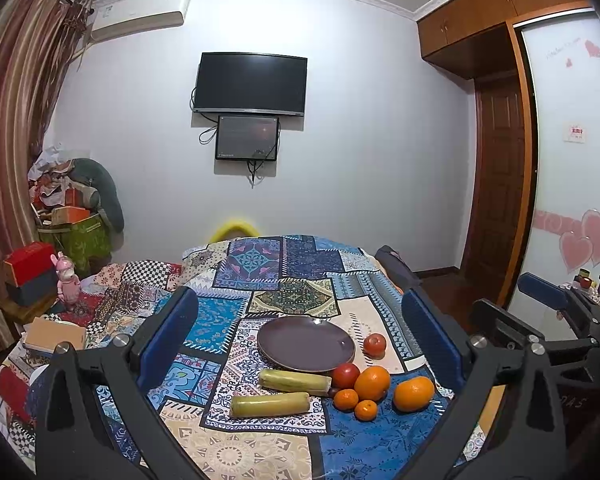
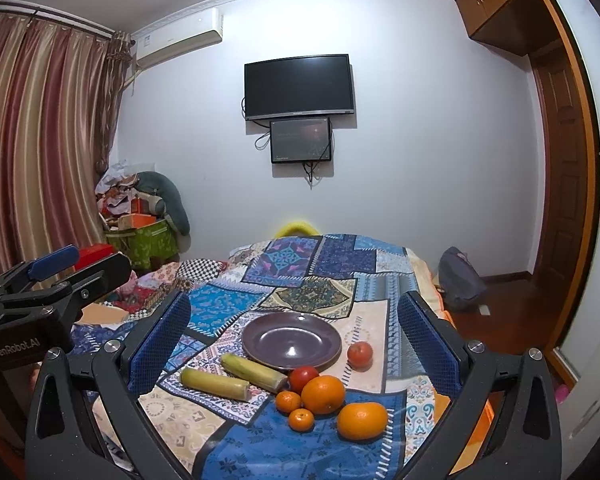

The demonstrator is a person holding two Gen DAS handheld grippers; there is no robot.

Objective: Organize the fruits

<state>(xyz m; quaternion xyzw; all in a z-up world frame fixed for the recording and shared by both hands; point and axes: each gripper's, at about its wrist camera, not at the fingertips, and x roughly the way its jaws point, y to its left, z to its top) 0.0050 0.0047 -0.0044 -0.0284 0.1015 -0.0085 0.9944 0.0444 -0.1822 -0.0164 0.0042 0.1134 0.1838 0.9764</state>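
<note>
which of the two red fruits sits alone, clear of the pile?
The red fruit right of the plate; the other red one is pressed against the big orange.

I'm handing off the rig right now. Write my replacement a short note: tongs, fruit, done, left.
Left tongs: open, holding nothing, above the bed.
Right tongs: open, holding nothing, beside the left.
Purple plate: bare, on the patchwork quilt.
Near its front edge: two sugarcane pieces, a red tomato, two large oranges, two small tangerines. A second tomato lies alone to the plate's right.
Done: nothing on the plate.
Left: probably move all fruit onto it.
</note>
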